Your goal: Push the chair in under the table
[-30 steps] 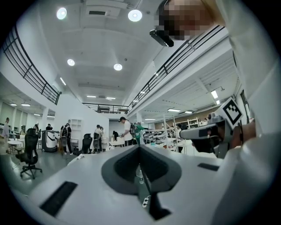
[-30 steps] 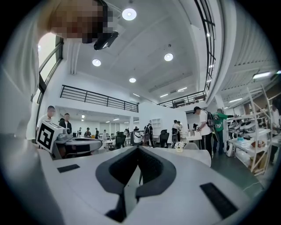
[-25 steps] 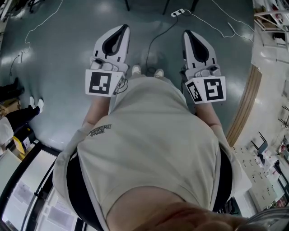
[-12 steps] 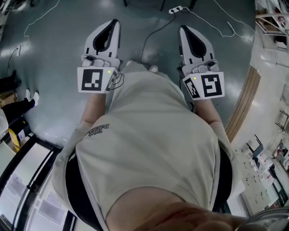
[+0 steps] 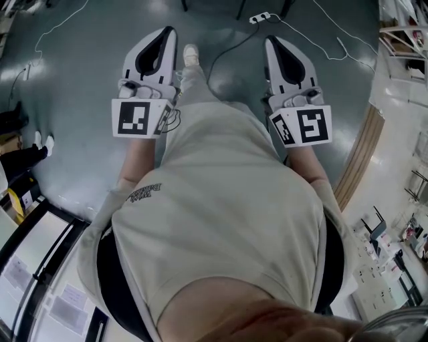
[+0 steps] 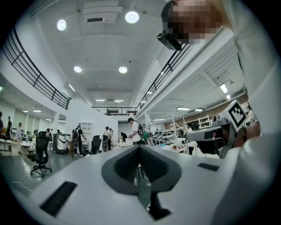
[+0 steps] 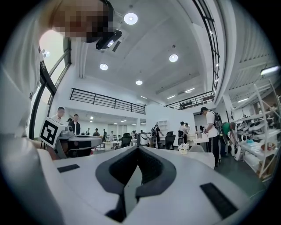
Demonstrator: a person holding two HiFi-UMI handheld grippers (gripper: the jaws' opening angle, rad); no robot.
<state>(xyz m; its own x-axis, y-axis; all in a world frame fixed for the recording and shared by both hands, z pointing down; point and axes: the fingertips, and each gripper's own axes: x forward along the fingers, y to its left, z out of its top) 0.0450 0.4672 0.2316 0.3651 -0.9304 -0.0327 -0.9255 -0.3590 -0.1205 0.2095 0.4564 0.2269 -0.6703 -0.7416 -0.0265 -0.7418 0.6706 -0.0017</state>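
lab hall, office chairs (image 6: 41, 151), shelving (image 7: 259, 132), mezzanine railing (image 7: 105, 102)

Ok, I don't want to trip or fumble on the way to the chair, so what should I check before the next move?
1. Left tool shut, nothing between its jaws: ok.
2. Right tool shut and empty: ok.
3. Both tools held level, side by side ahead of the body: ok.
4. Floor ahead free of hazards: not ok; a cable and a power strip lie just ahead.
5. Chair within reach: not ok; only a distant office chair shows.
6. Which table it belongs under: cannot tell.
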